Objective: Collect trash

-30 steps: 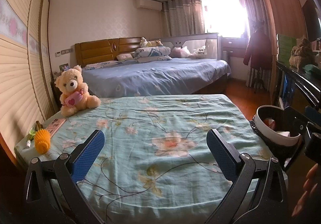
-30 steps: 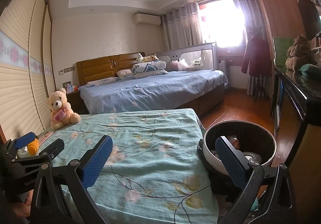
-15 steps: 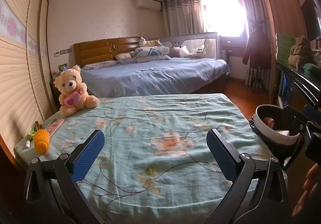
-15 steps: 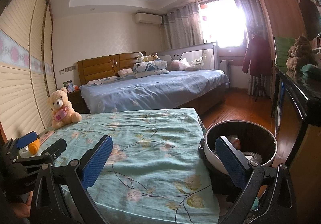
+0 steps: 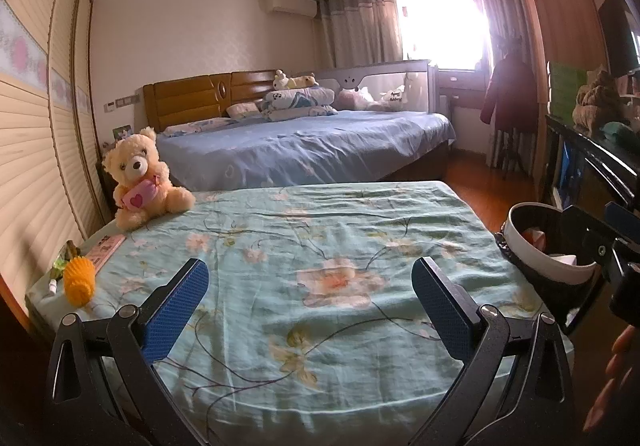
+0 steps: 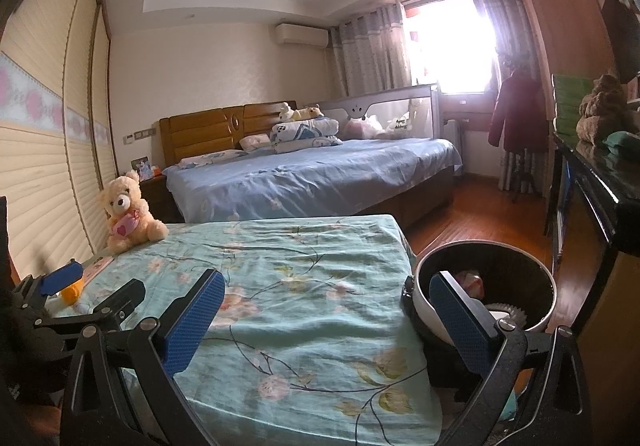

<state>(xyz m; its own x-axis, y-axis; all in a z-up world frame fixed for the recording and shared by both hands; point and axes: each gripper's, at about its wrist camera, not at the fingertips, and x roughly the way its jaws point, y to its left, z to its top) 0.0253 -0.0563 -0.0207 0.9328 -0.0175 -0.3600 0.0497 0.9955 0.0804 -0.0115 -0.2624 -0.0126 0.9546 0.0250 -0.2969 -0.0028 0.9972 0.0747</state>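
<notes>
Trash: orange cup (image 5: 79, 282), green wrapper (image 5: 67, 256), small white tube (image 5: 52, 286); far-left edge of bed (image 5: 320, 286), ahead-left of left claw (image 5: 310, 306), the nearer one. Left claw gaping, empty. Right claw (image 6: 324, 320) likewise; bin (image 6: 532, 322) just right of it. Pink card (image 5: 105, 248) beside trash, lettering unreadable. Bear (image 5: 140, 178) beyond.

**A bedroom with two made beds**

A cream teddy bear (image 5: 141, 178) holding a pink heart sits at the far left corner of the near bed's floral teal sheet (image 5: 320, 270). Beyond stands a blue-sheeted bed (image 5: 304, 146) with a wooden headboard (image 5: 200, 98) and piled pillows (image 5: 298, 102). An air conditioner (image 5: 290, 3) hangs beside grey curtains (image 5: 362, 26).
</notes>
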